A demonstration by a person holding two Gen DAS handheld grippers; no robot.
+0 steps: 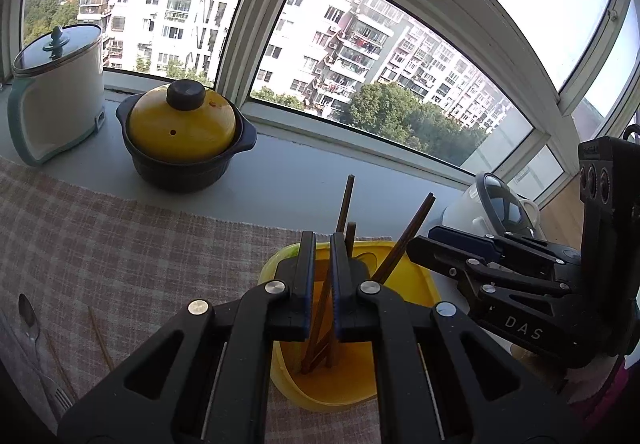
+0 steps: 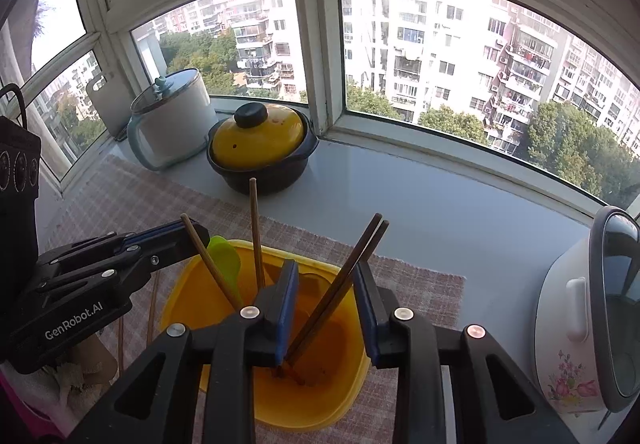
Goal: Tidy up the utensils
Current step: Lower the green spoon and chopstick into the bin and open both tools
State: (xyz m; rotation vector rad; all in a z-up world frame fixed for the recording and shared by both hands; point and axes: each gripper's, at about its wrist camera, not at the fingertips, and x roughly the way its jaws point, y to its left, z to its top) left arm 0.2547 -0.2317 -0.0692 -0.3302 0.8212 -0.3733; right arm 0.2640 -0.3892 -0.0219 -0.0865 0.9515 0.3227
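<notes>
A yellow tub (image 1: 416,286) (image 2: 340,400) stands on the checked cloth and holds several brown chopsticks (image 1: 404,240) (image 2: 354,264). My left gripper (image 1: 322,240) is over the tub, its jaws narrow around one chopstick (image 1: 325,298) that stands in the tub. In the right wrist view the left gripper (image 2: 188,234) sits at that chopstick (image 2: 208,262), beside a green scoop (image 2: 224,256). My right gripper (image 2: 326,276) is open over the tub, with a chopstick pair leaning between its pads, untouched. It shows in the left wrist view (image 1: 436,240) too.
A yellow-lidded black pot (image 1: 182,134) (image 2: 260,148) and a white cooker (image 1: 56,92) (image 2: 172,116) stand on the sill. A white rice cooker (image 2: 592,316) is at right. A spoon (image 1: 30,318), a fork and loose chopsticks (image 1: 100,336) lie on the cloth at left.
</notes>
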